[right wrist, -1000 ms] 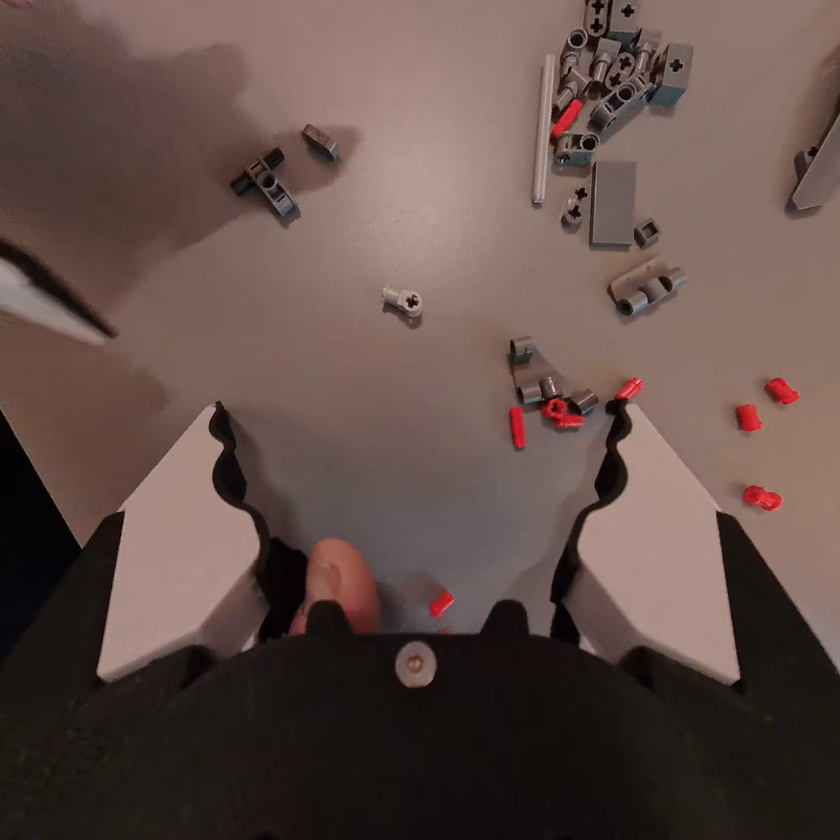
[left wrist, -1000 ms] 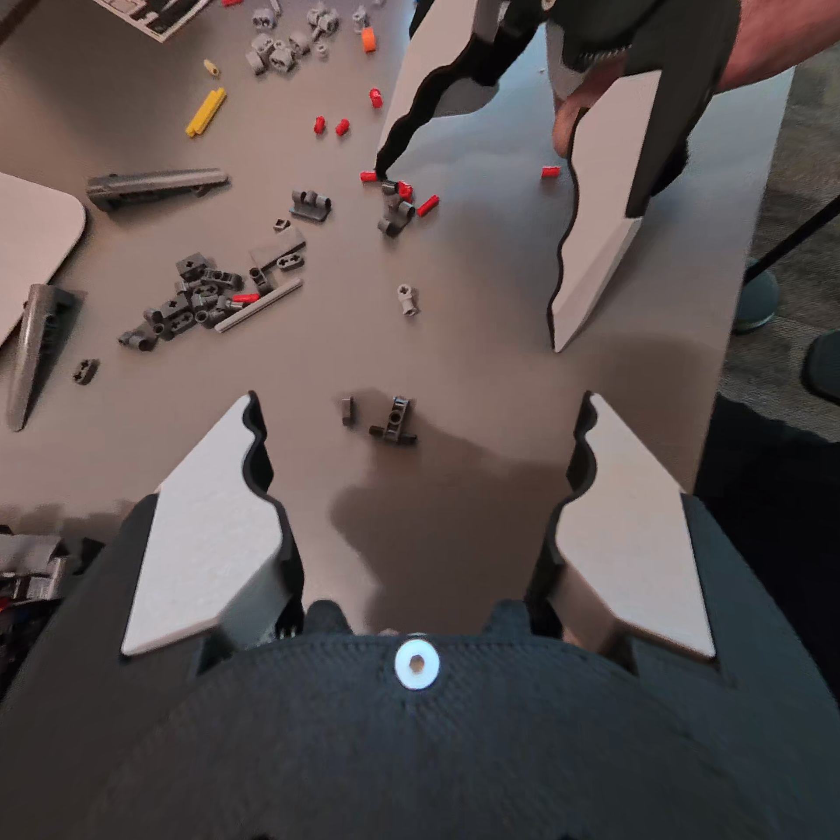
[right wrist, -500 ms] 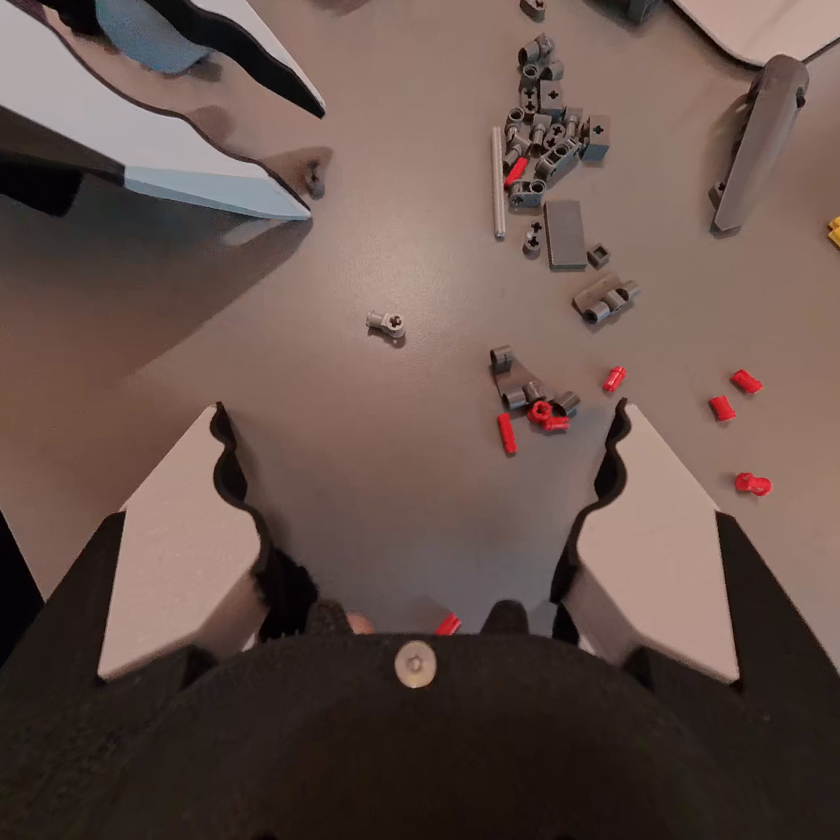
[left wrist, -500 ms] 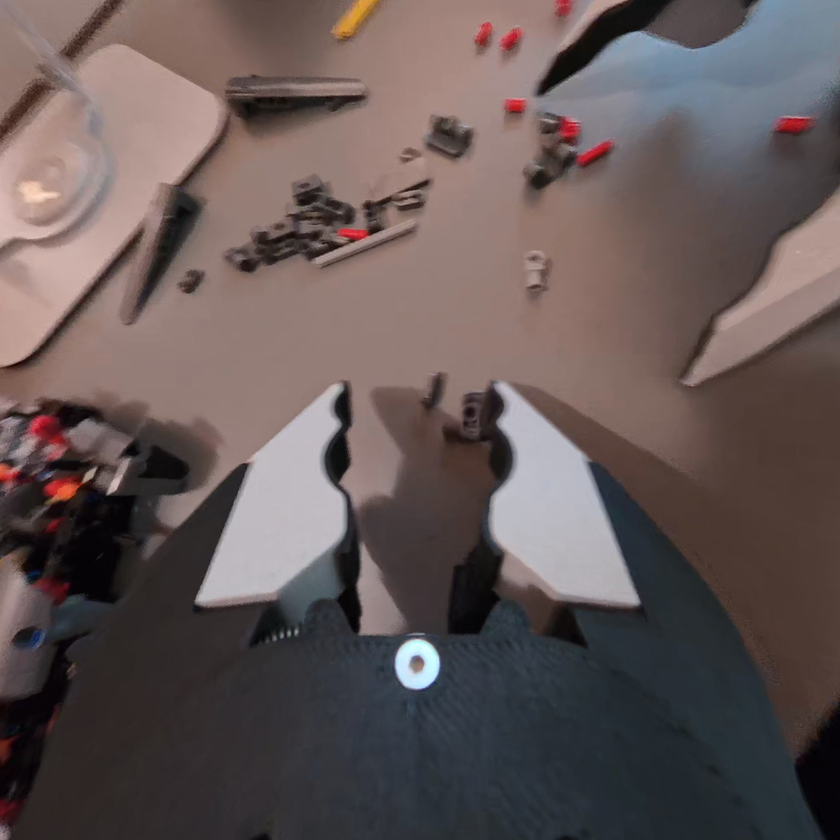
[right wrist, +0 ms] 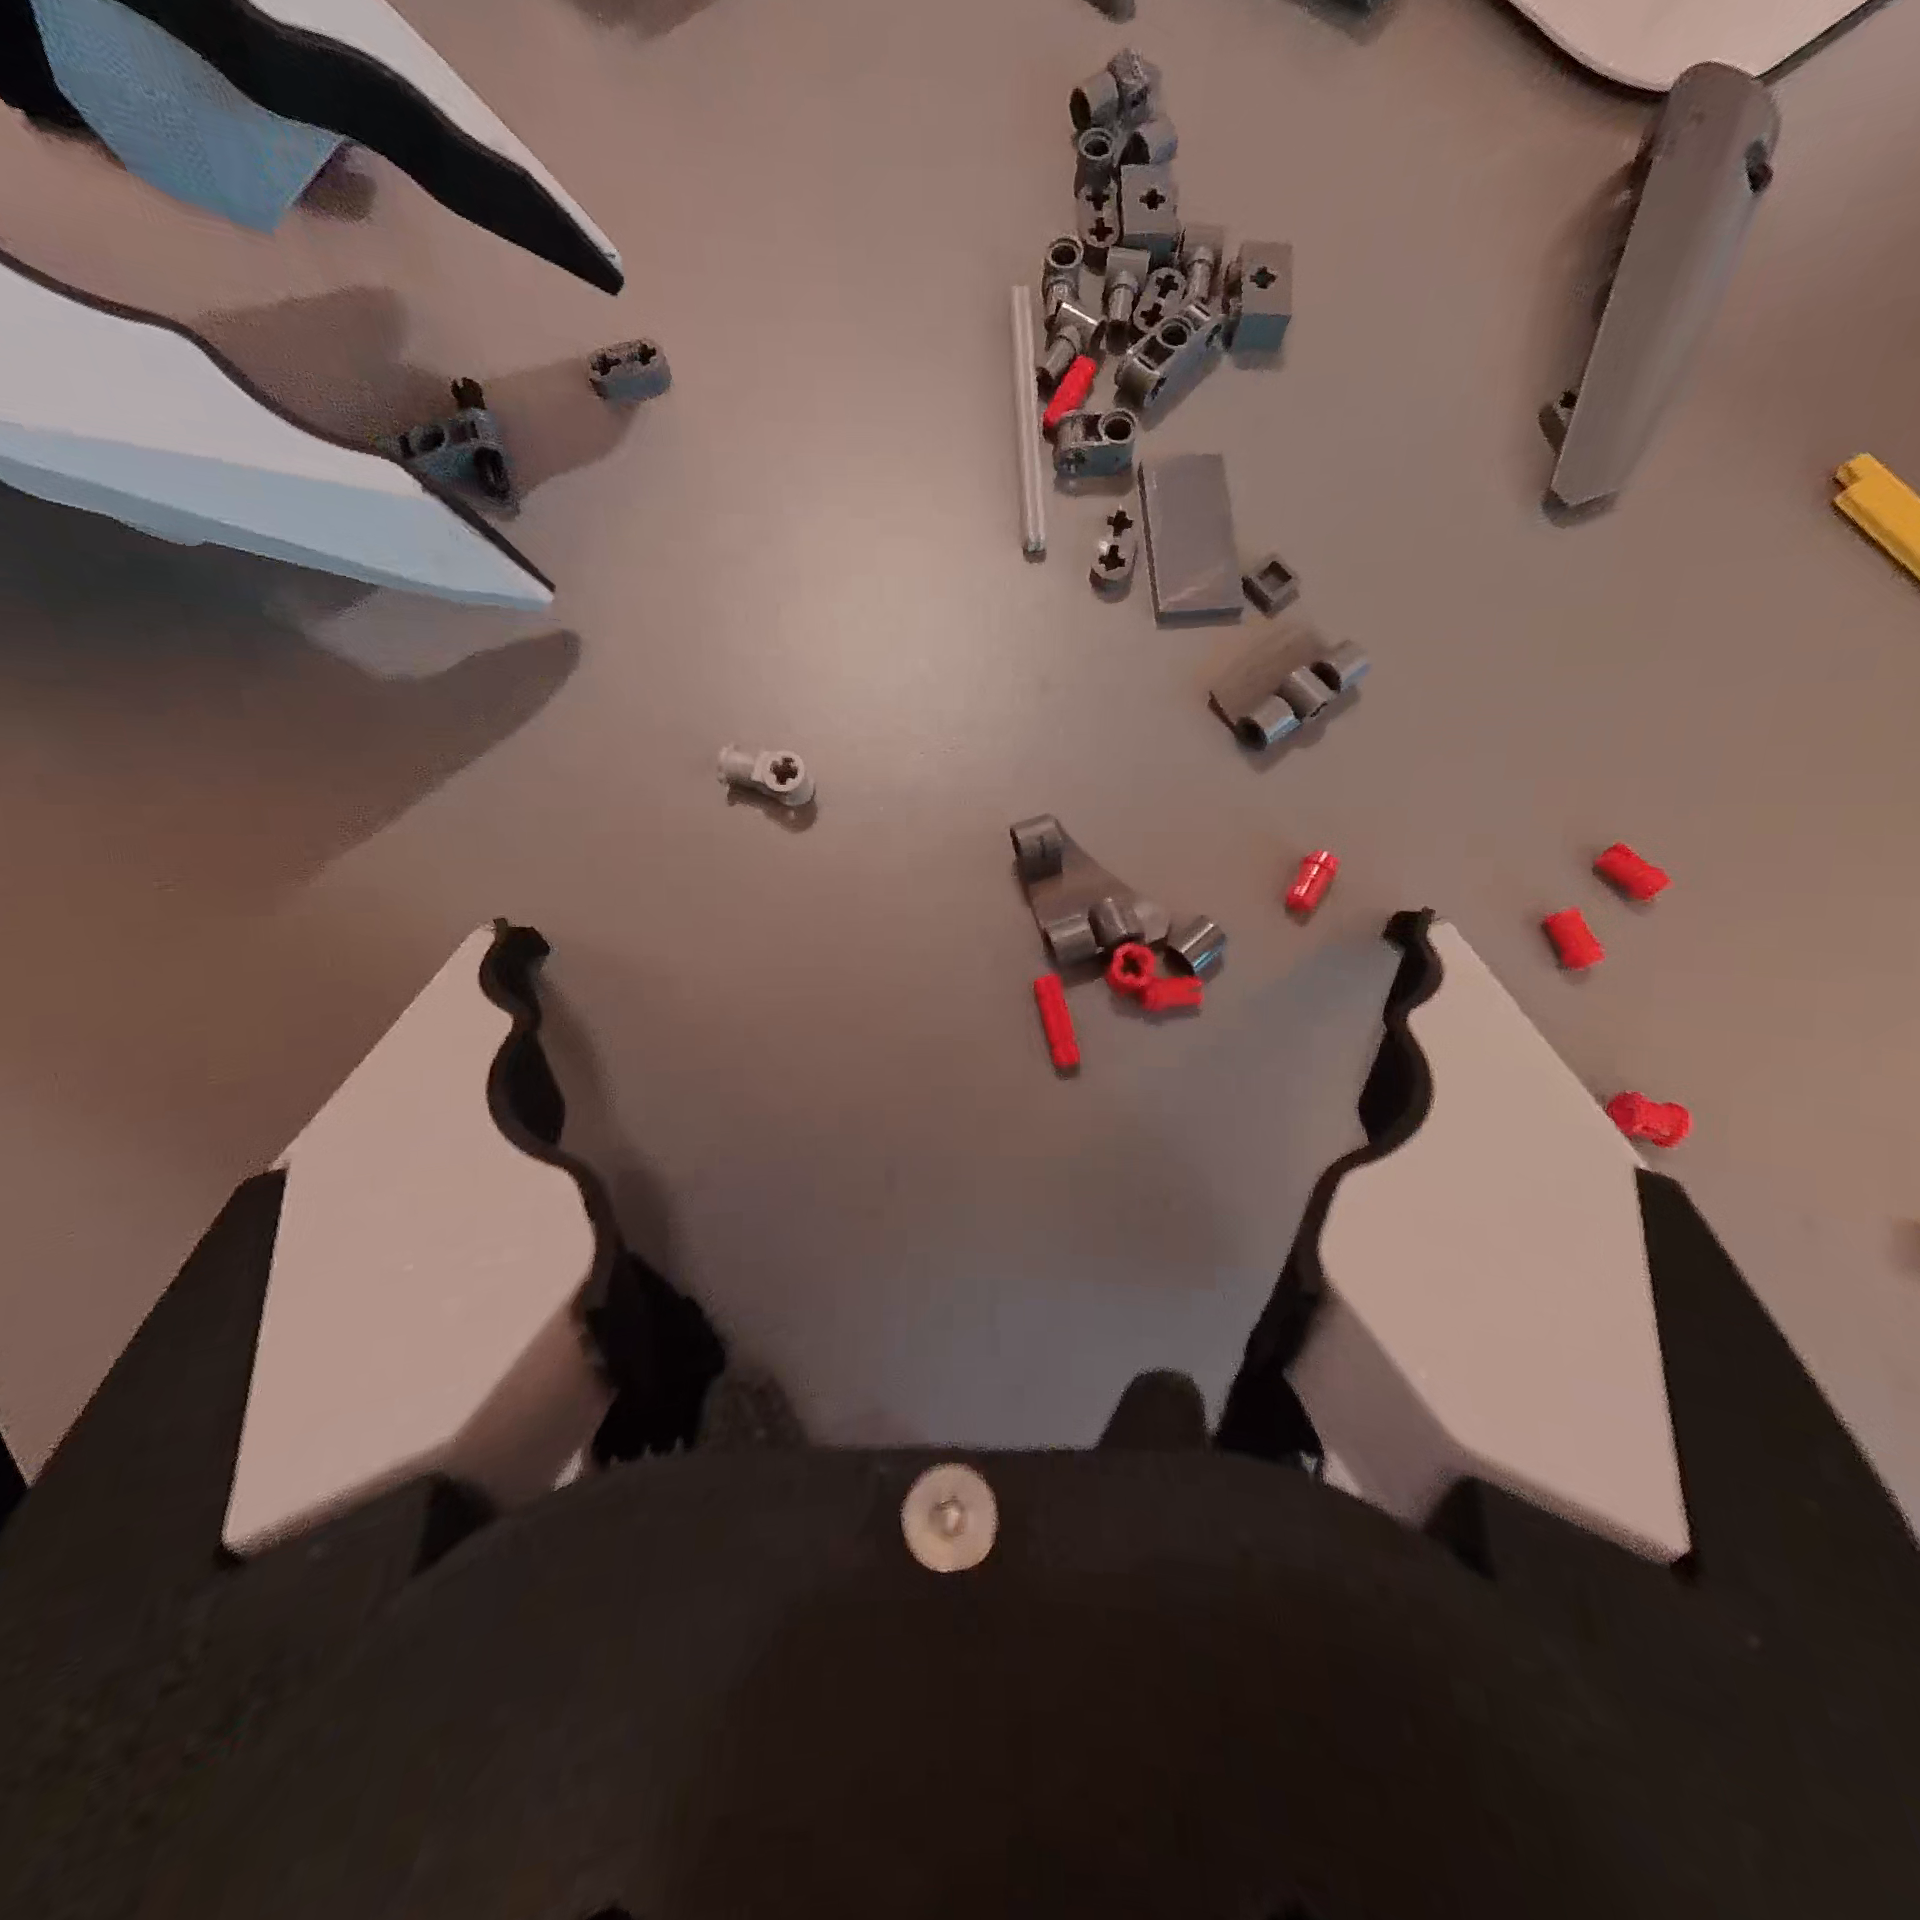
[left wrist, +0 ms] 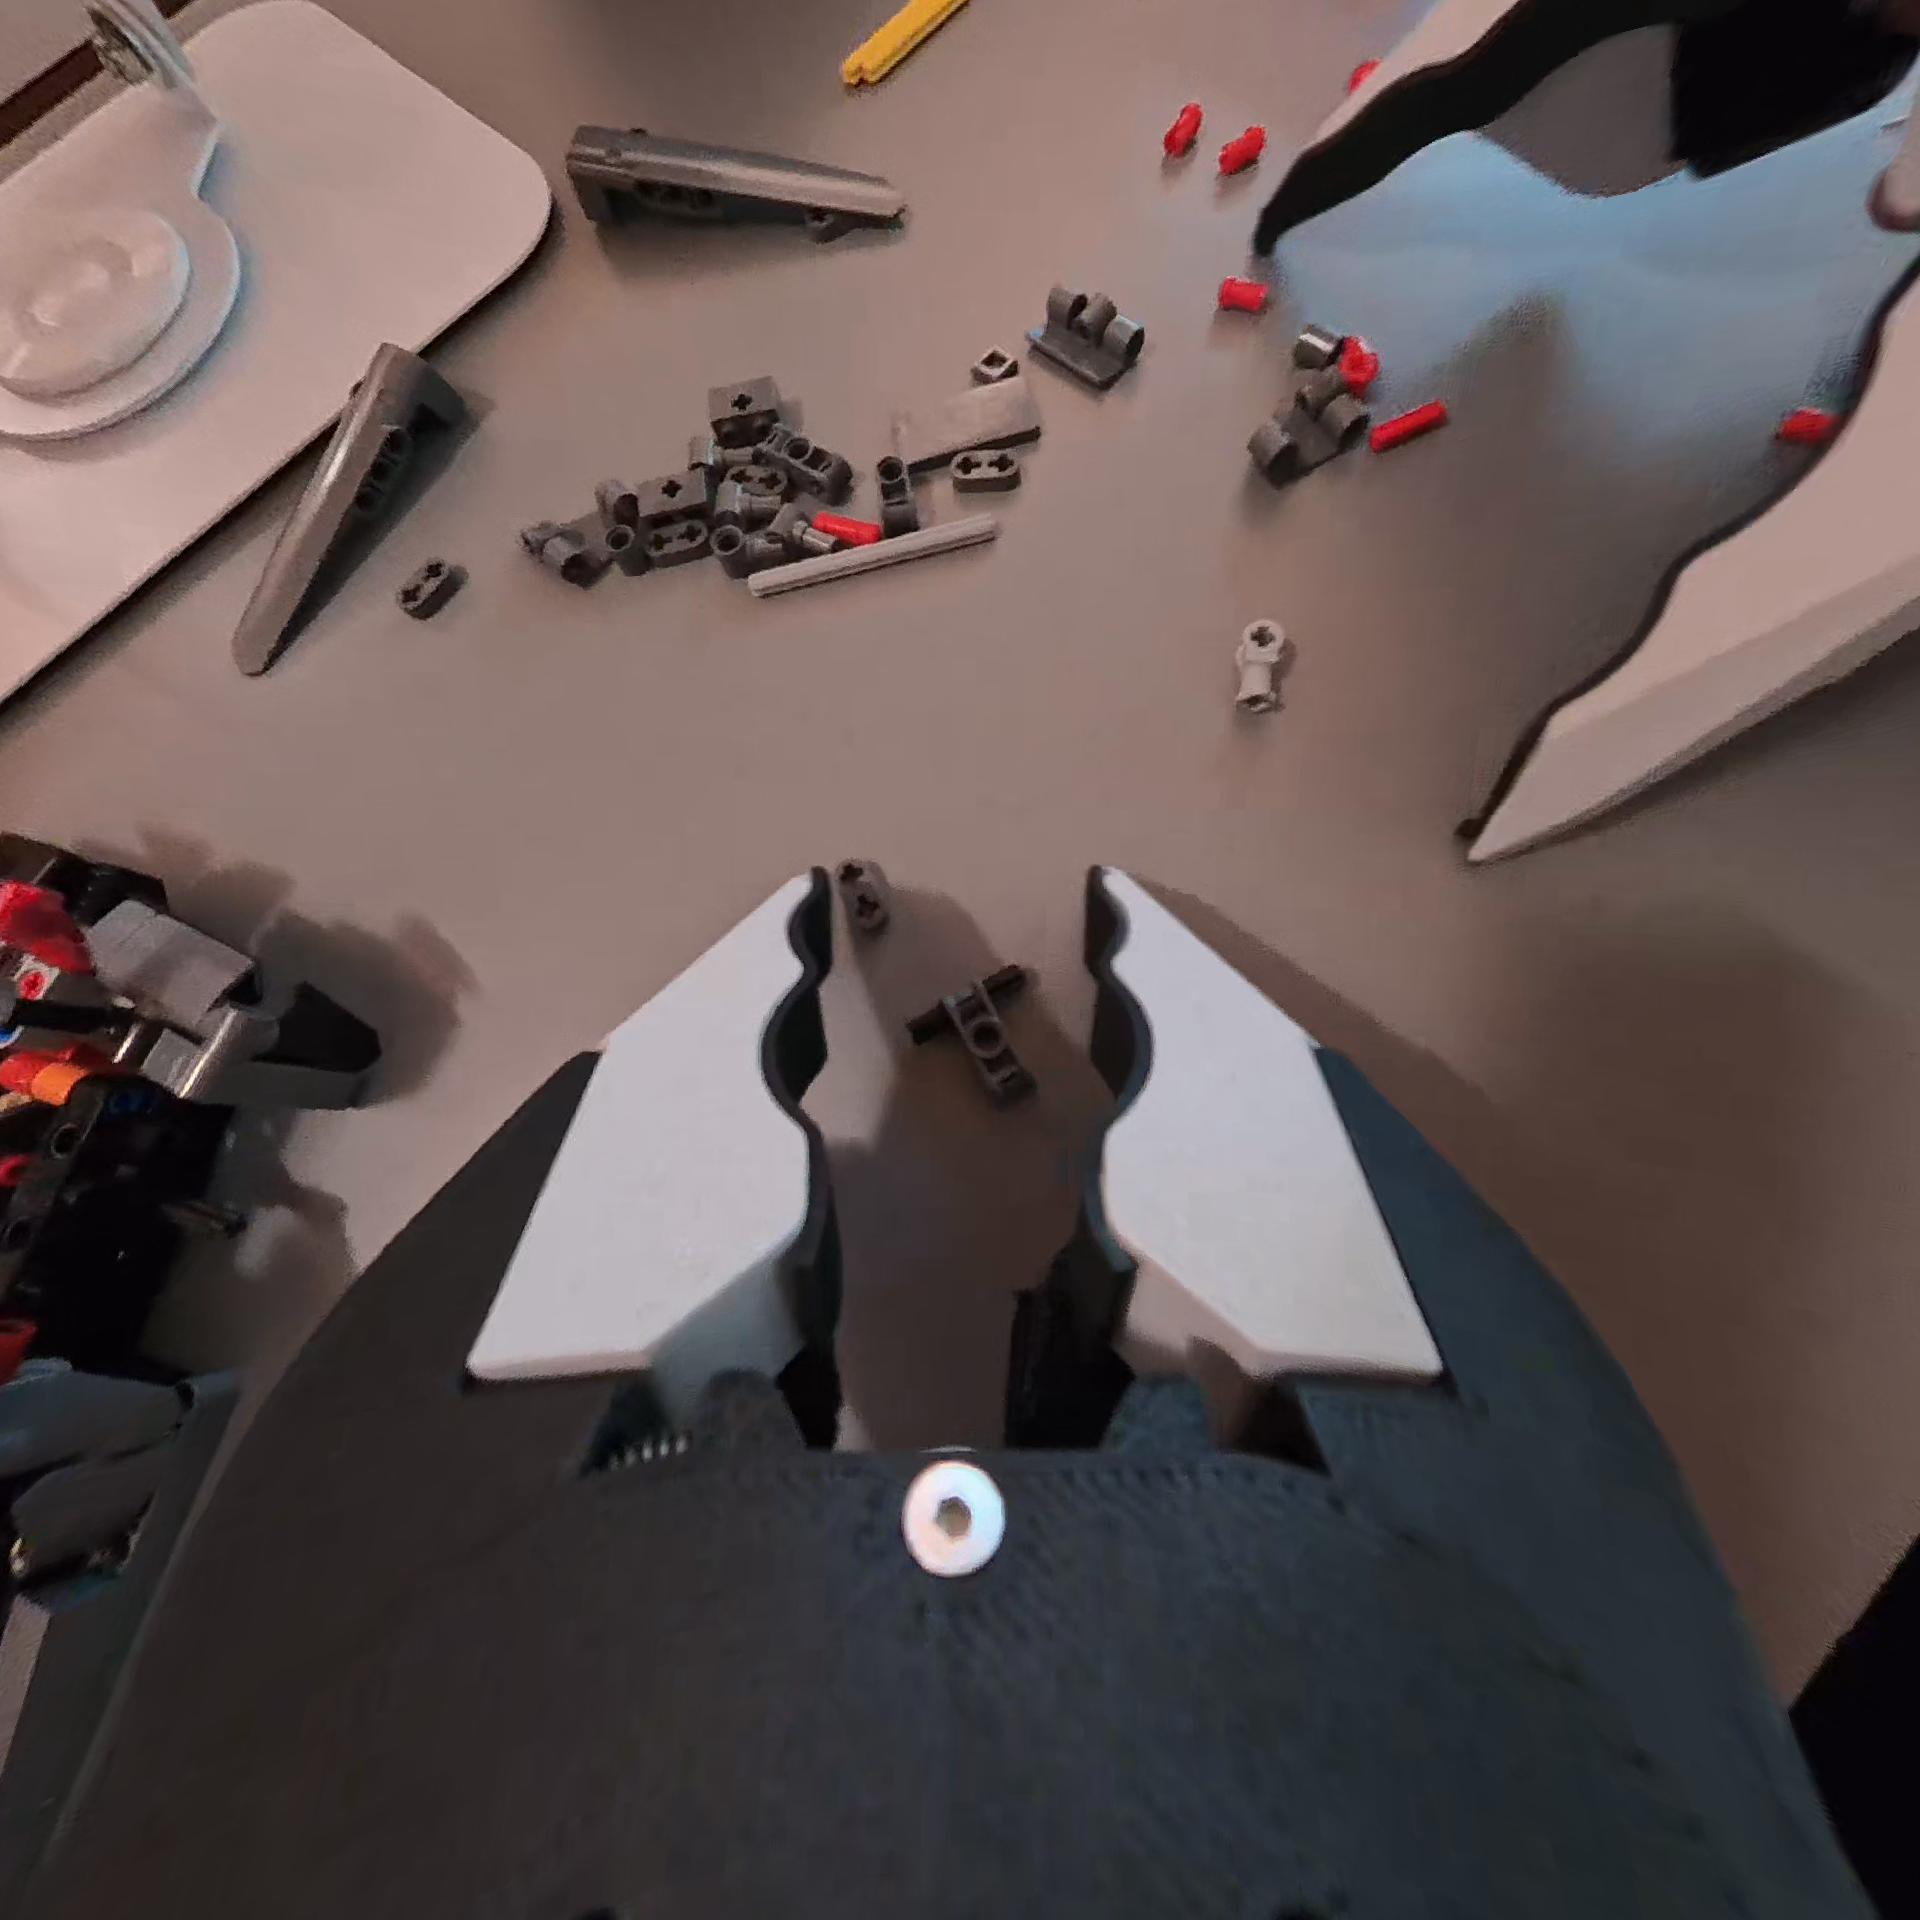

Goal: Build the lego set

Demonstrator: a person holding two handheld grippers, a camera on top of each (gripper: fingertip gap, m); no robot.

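Observation:
In the left wrist view my left gripper [left wrist: 956,883] is low over the grey table [left wrist: 623,748], jaws partly closed. A dark grey cross-shaped connector on a black axle [left wrist: 977,1034] lies between the fingers, with gaps on both sides. A small dark grey link [left wrist: 862,894] lies just inside the left fingertip [left wrist: 800,904]. The right wrist view shows the same connector [right wrist: 462,447] and link [right wrist: 629,369] by the left gripper [right wrist: 582,436]. My right gripper [right wrist: 958,930] is wide open and empty, above a cluster of grey and red pieces [right wrist: 1112,925]. It also shows in the left wrist view [left wrist: 1361,540].
A pile of grey pieces [left wrist: 727,488], two long grey panels [left wrist: 727,187] [left wrist: 343,499], a light grey connector [left wrist: 1260,665], red pins [left wrist: 1236,151] and a yellow piece [left wrist: 894,42] lie on the table. A white pad [left wrist: 364,208] with a clear glass [left wrist: 83,270] is far left. A part-built model [left wrist: 104,1039] stands at the left edge. My right tips are roughly 12 cm from the yellow piece [left wrist: 894,42].
My left gripper narrowed from wide open and moved forward, so the cross connector now lies between its fingers. My right gripper pulled back; the person's fingertip seen between its fingers is out of sight.

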